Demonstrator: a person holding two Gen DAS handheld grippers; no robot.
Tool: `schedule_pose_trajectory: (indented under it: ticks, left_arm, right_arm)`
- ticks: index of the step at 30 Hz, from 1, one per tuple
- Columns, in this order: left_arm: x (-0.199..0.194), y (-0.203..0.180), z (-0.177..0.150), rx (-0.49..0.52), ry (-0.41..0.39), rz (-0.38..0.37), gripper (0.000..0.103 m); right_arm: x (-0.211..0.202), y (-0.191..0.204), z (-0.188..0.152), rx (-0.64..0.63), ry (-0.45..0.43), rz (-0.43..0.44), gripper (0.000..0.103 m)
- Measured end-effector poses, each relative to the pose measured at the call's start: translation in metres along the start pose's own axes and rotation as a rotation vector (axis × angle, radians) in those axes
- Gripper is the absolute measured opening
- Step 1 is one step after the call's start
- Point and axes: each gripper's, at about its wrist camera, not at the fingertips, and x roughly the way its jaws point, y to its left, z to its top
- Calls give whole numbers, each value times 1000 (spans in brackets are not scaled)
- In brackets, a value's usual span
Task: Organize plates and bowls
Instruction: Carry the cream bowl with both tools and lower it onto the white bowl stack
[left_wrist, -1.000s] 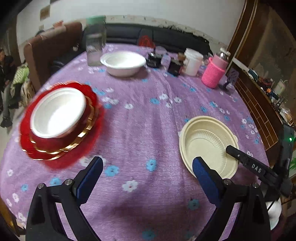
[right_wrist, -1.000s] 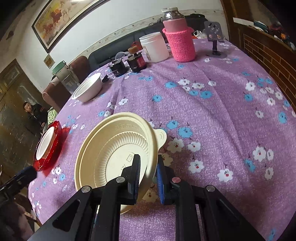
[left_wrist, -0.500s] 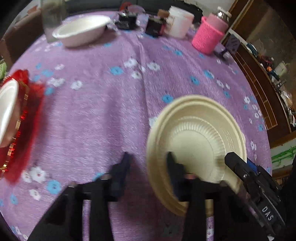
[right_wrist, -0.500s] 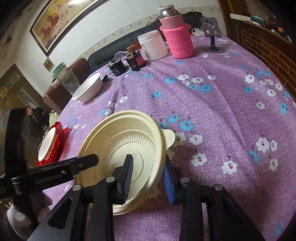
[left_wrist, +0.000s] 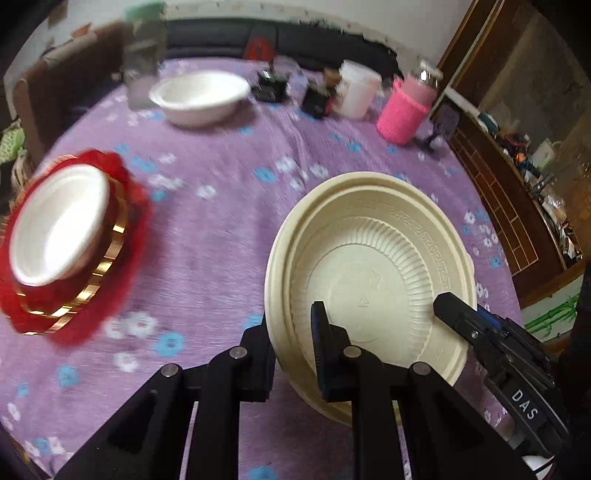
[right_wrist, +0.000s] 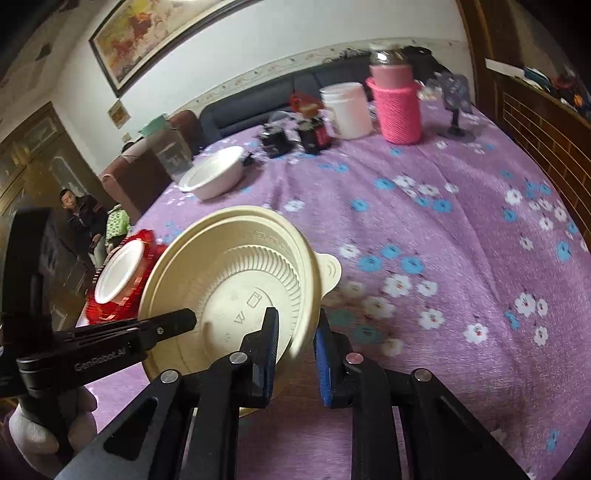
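Observation:
A cream ribbed plate (left_wrist: 373, 266), seemingly two nested, hangs tilted just above the purple flowered tablecloth (left_wrist: 221, 236). My left gripper (left_wrist: 291, 325) is shut on its near left rim, one finger inside the dish and one behind it. My right gripper (right_wrist: 295, 339) straddles the opposite rim beside the small tab; its jaws are closing and both pads press the rim. In the right wrist view the plate (right_wrist: 236, 280) fills the lower left and the left gripper (right_wrist: 177, 321) reaches in from the left. A white bowl (left_wrist: 59, 229) rests on red and gold plates (left_wrist: 122, 236) at left. Another white bowl (left_wrist: 199, 96) sits far back.
Along the far edge stand a glass jar with a green lid (left_wrist: 142, 70), two small dark jars (left_wrist: 271, 85), a white tub (left_wrist: 356, 92), a pink-sleeved bottle (left_wrist: 406, 110) and a small stand (left_wrist: 441, 125). A wooden cabinet (left_wrist: 517, 206) flanks the right. A person (right_wrist: 83, 218) sits at far left.
My left gripper went from wide open over bare cloth to shut on the cream plate's left rim. The plate has risen and tilted. The right jaws loosened briefly, then narrowed again.

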Motion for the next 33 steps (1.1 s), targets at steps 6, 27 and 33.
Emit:
schedule_pose_trajectory:
  ticks: [6,27,33]
  left_arm:
    - [-48,41,3,-29,-115,45,17]
    - [-44,236,35,-269,-101,352,18]
    - [-34,240,39,-274,-88,346,18]
  right_arm:
    - [4,61,17,-90,-21,31,20]
    - [148,254,59,-293,141,54,21]
    - [167,251,54,-286,177,30,21]
